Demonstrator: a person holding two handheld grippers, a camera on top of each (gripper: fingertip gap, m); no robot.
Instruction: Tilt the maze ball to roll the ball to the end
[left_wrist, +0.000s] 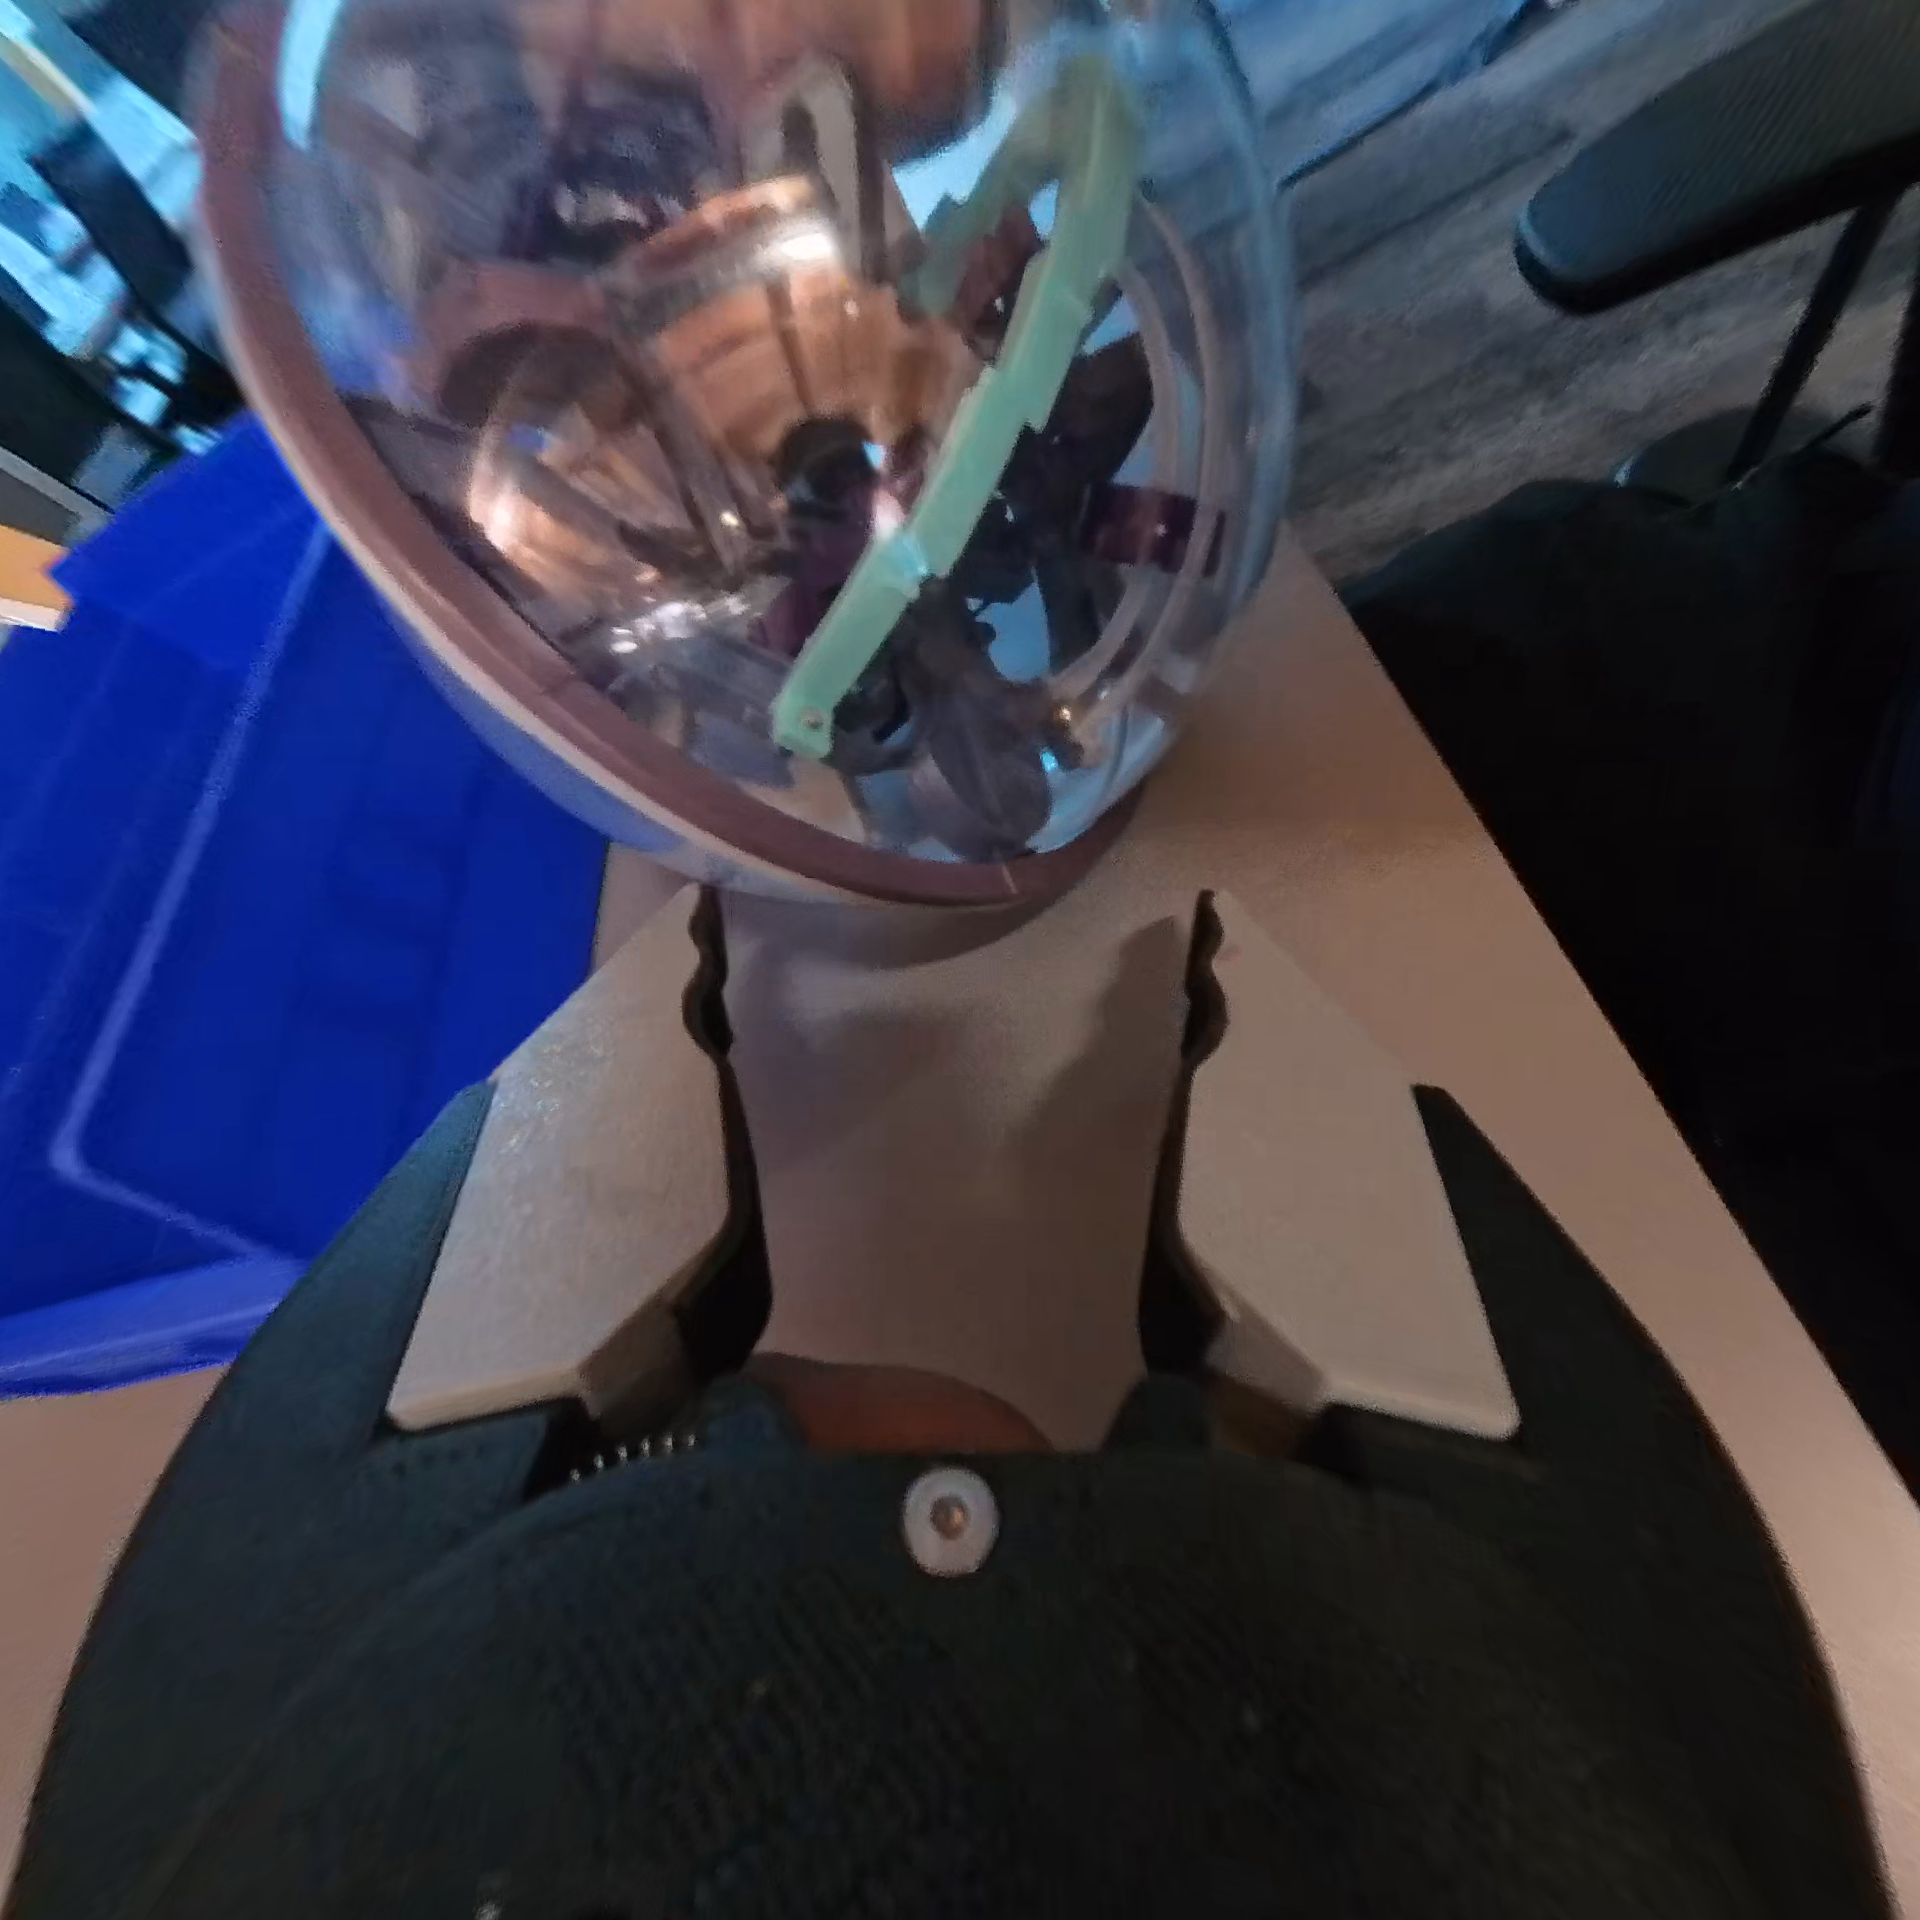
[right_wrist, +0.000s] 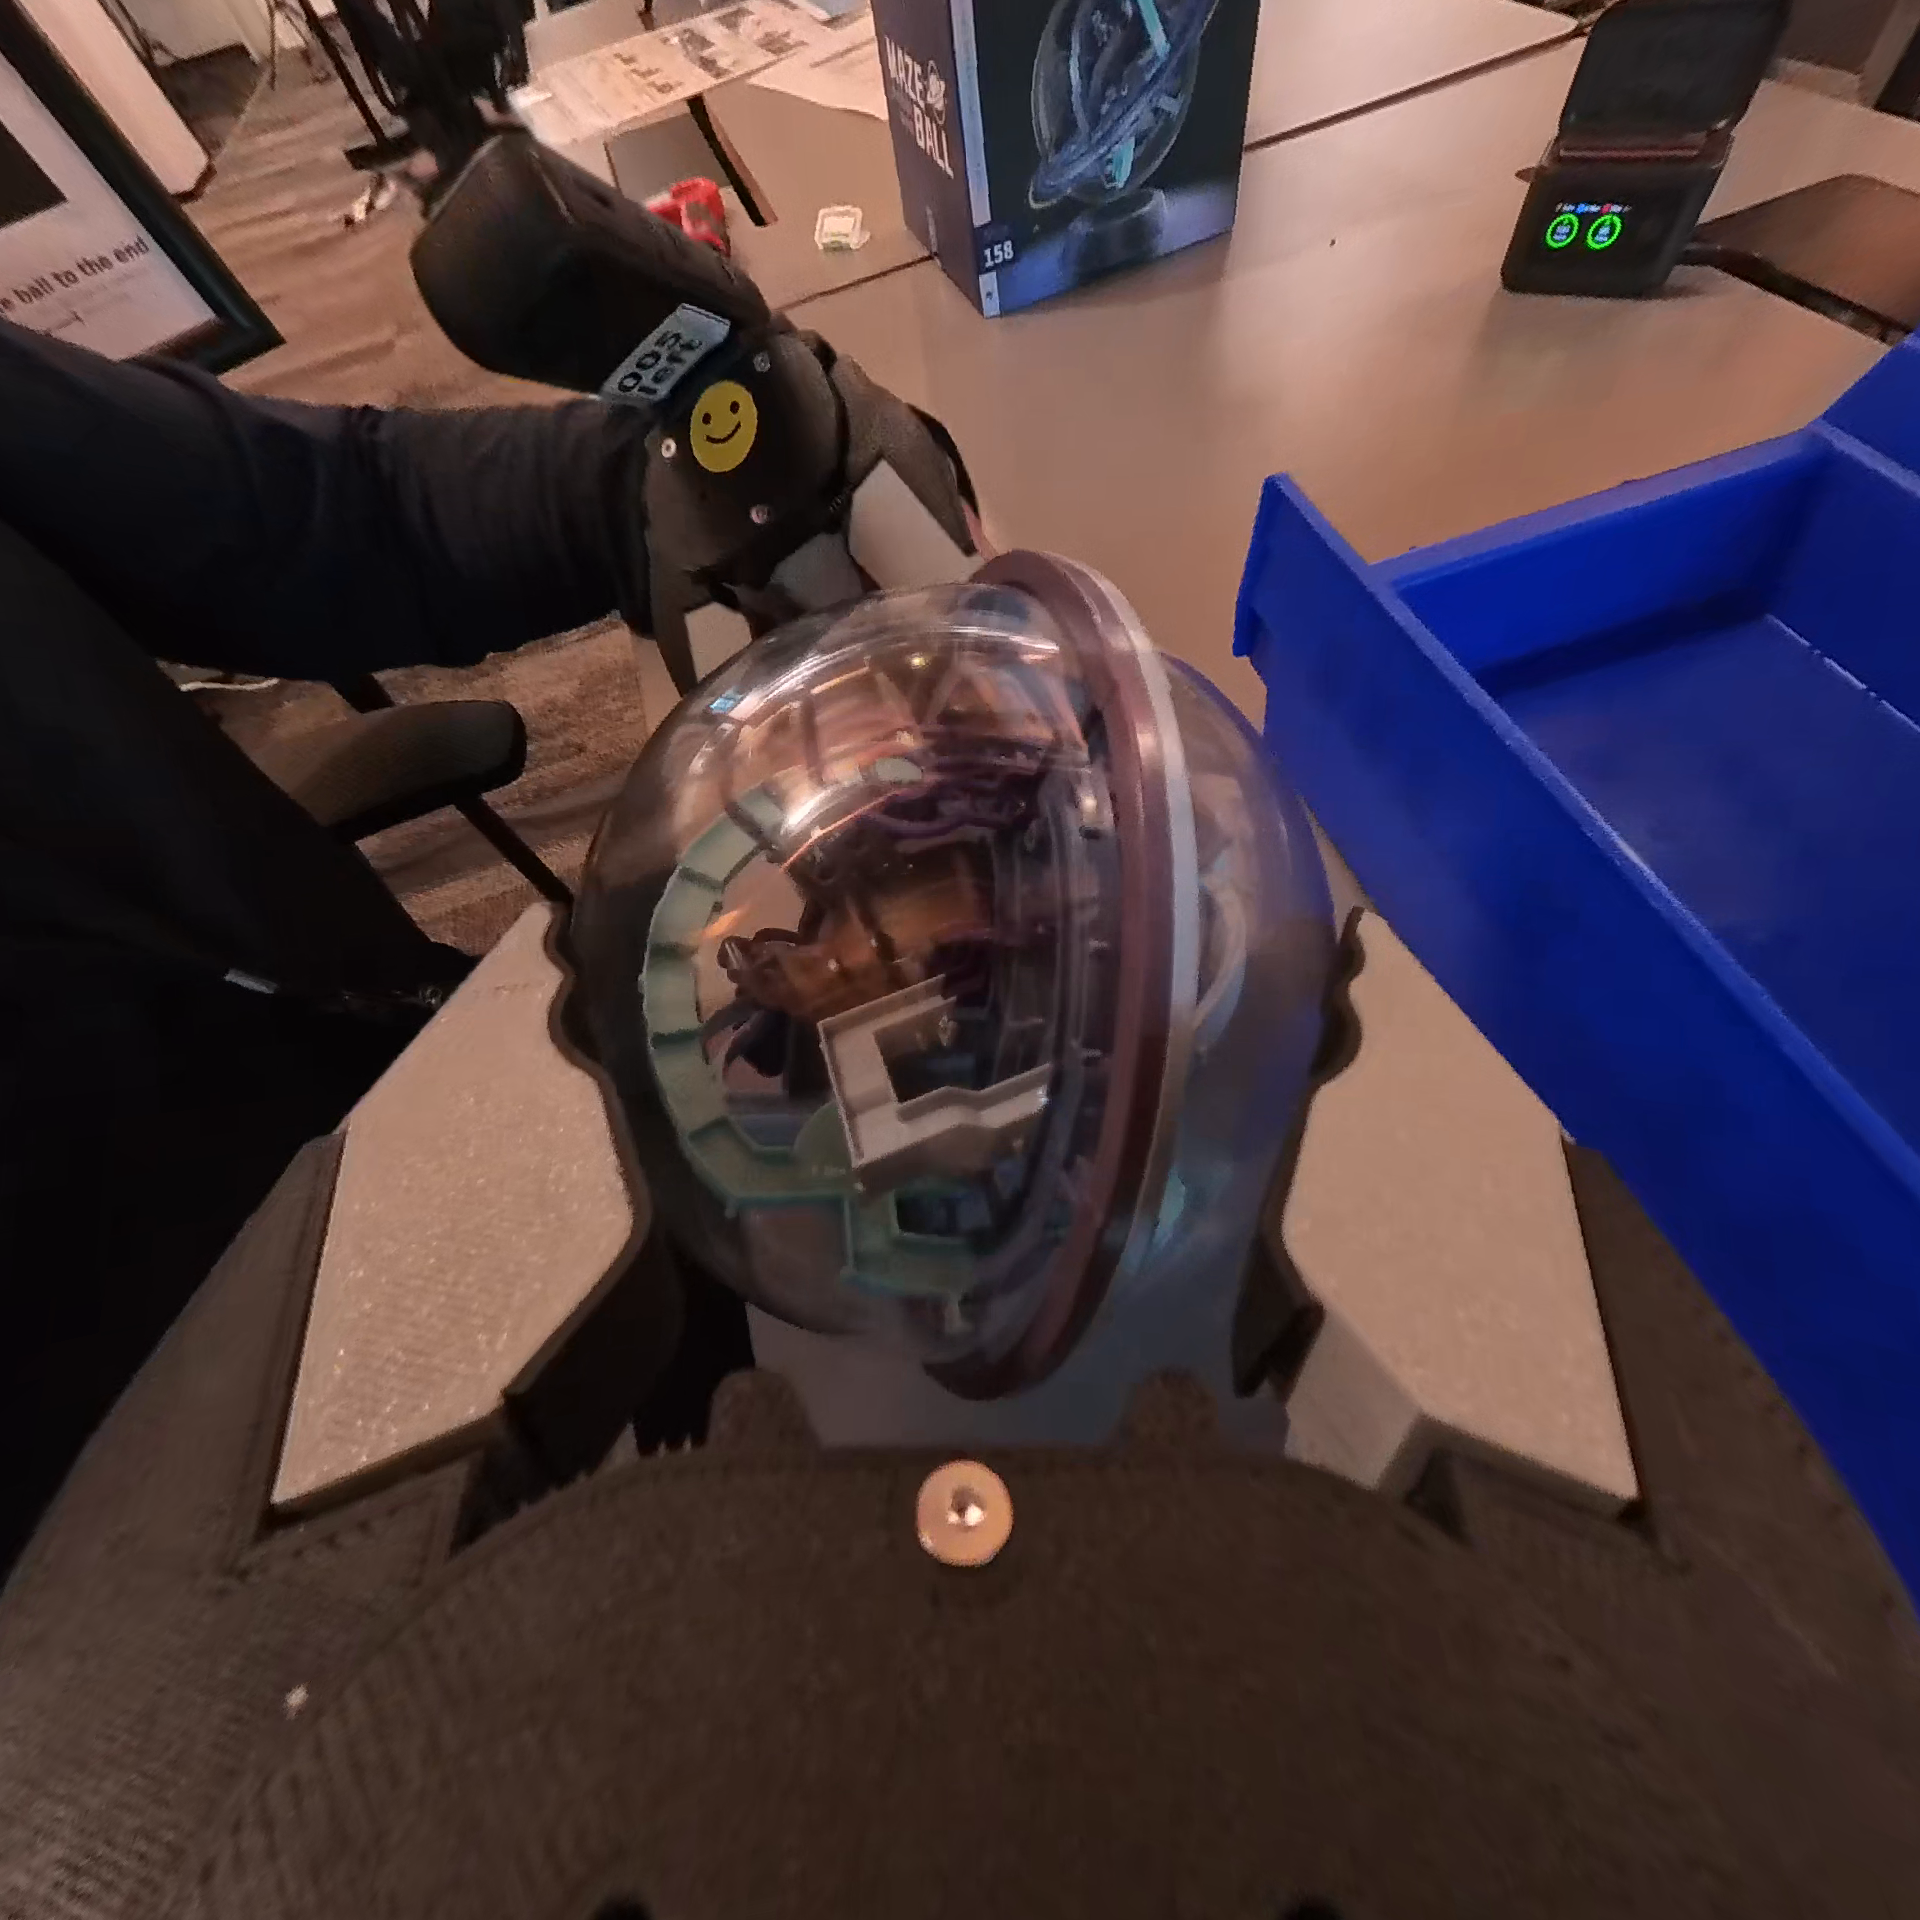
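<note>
The maze ball (right_wrist: 935, 935) is a clear sphere with a dark purple rim ring and green and grey tracks inside. It is tilted, with the ring running steeply. My right gripper (right_wrist: 951, 987) is shut on it, one finger on each side of the sphere. In the left wrist view the maze ball (left_wrist: 727, 416) fills the upper frame. My left gripper (left_wrist: 956, 925) is open and empty, its tips just short of the ball's rim. It also shows in the right wrist view (right_wrist: 831, 582) behind the ball. I cannot pick out the small ball inside.
A blue bin (right_wrist: 1662, 831) stands right of the maze ball and shows in the left wrist view (left_wrist: 208, 831). On the grey table (right_wrist: 1143, 416) stand a dark box (right_wrist: 1060, 135) and a black device with a lit screen (right_wrist: 1590, 208). An office chair (left_wrist: 1662, 208) stands off the table's edge.
</note>
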